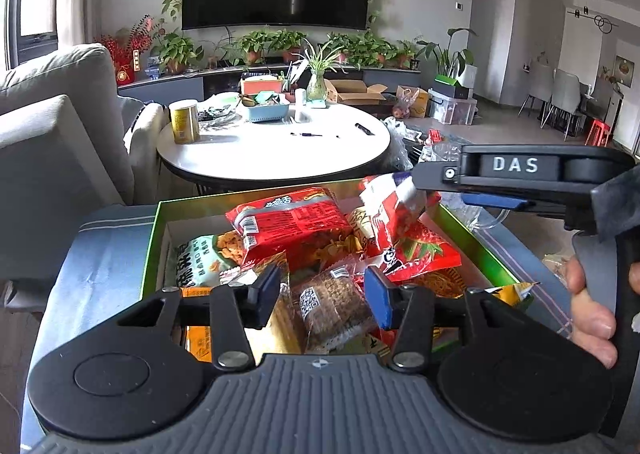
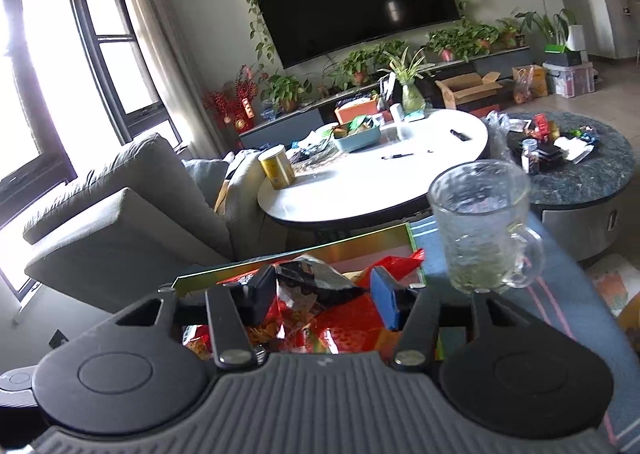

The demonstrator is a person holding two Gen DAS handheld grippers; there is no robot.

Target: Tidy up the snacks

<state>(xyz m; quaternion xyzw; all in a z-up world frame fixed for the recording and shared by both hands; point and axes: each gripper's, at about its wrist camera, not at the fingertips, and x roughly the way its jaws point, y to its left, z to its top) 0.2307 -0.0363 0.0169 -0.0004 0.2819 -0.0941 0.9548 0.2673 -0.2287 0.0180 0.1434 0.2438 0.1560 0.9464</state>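
A green-rimmed cardboard box sits on a blue cloth and holds several snack packets: a big red one, a green-white one and a brown one. My left gripper is open just above the brown packet. My right gripper enters from the right over the box's far right corner, with a red-and-white packet between its fingers. In the right wrist view that gripper stands wide, and the crumpled red packet lies between the pads; whether they grip it is unclear.
A glass mug stands on the blue cloth right of the box. Behind is a white round table with a yellow tin and a blue basket. A grey sofa is at the left, a dark round table at the right.
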